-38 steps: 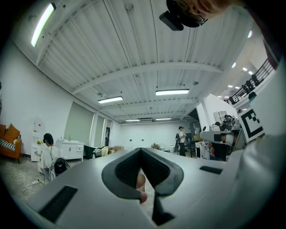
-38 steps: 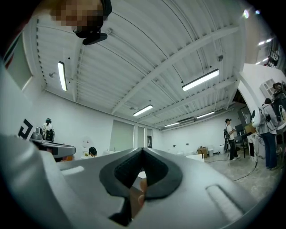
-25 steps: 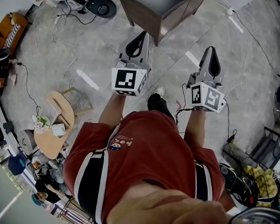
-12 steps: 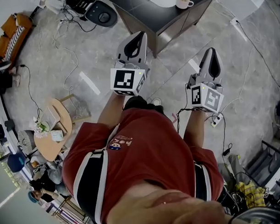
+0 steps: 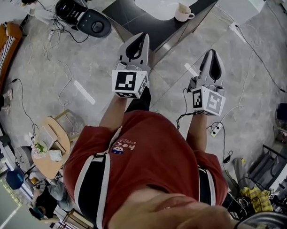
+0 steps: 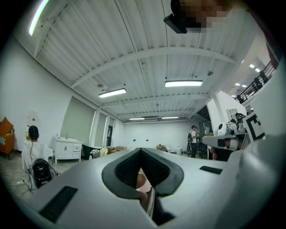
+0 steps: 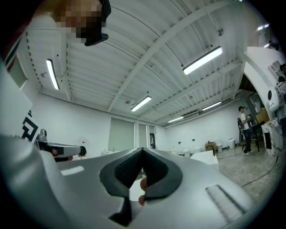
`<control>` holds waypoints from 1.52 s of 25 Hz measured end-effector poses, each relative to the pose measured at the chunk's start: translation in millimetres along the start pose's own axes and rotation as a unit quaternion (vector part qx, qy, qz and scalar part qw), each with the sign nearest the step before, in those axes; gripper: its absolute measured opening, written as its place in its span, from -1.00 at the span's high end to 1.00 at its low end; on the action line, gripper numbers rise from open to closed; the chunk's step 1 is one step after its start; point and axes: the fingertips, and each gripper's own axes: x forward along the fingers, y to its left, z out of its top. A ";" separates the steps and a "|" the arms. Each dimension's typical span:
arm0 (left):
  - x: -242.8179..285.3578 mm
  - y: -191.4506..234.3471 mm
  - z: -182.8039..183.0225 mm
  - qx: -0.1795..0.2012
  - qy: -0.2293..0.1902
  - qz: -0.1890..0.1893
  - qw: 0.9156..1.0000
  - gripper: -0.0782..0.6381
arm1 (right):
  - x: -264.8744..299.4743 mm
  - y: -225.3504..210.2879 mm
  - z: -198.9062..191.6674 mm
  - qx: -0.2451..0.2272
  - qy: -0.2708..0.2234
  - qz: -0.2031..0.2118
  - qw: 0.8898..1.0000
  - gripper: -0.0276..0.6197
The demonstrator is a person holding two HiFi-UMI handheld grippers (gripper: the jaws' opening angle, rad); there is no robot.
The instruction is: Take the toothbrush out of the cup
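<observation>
A cream cup [image 5: 182, 12] with a handle stands on a dark table [image 5: 126, 14] at the top of the head view, beside a white oval tray [image 5: 160, 3]. No toothbrush can be made out at this size. My left gripper [image 5: 141, 37] is held out level over the floor, short of the table's near edge, jaws together with nothing between them. My right gripper [image 5: 212, 53] is beside it, also shut and empty, below and right of the cup. The gripper views show the left gripper [image 6: 141, 150] and the right gripper [image 7: 142, 150] closed against a bright hall.
The person's red shirt fills the lower head view. On the grey floor lie cables, a black round device [image 5: 91, 25], a power strip [image 5: 214, 129] and a small round wooden table [image 5: 47, 152]. A person [image 6: 193, 137] stands far off in the hall.
The floor has slid down the head view and the dark table has come nearer; the cup and white tray have come into sight. Both grippers stay shut and level.
</observation>
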 end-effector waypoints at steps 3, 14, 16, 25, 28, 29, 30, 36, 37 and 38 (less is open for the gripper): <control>37.6 26.7 4.2 -0.001 -0.005 -0.003 1.000 0.77 | 43.8 4.9 -2.7 -0.011 0.002 0.002 1.000 0.88; 139.3 115.5 6.8 -0.018 -0.010 -0.018 1.000 0.77 | 167.5 23.0 -11.9 -0.046 0.016 -0.006 0.999 0.88; 153.6 117.8 1.4 -0.021 -0.008 -0.029 0.999 0.77 | 178.7 19.4 -18.3 -0.048 0.019 -0.013 0.999 0.88; 200.6 107.3 -28.1 -0.023 0.018 -0.058 0.998 0.77 | 204.5 -0.8 -64.4 -0.031 0.057 -0.006 0.998 0.73; 215.9 102.6 -39.8 -0.018 0.029 -0.059 0.998 0.77 | 215.0 -7.7 -89.1 -0.023 0.080 0.020 0.996 0.56; 220.6 102.6 -43.2 -0.016 0.032 -0.058 0.998 0.77 | 217.7 -9.2 -101.2 -0.025 0.089 0.032 0.995 0.51; 225.2 103.2 -46.9 -0.014 0.036 -0.056 0.998 0.77 | 220.0 -9.8 -114.7 -0.028 0.101 0.047 0.993 0.44; 259.5 102.2 -71.9 -0.003 0.063 -0.040 0.997 0.77 | 225.8 -8.6 -191.6 -0.036 0.189 0.144 0.971 0.21; 266.8 102.4 -73.7 -0.001 0.066 -0.037 0.997 0.77 | 228.6 -7.7 -201.1 -0.037 0.200 0.157 0.966 0.19; 274.3 102.6 -75.3 0.000 0.070 -0.034 0.997 0.77 | 232.1 -6.6 -209.3 -0.041 0.210 0.169 0.962 0.18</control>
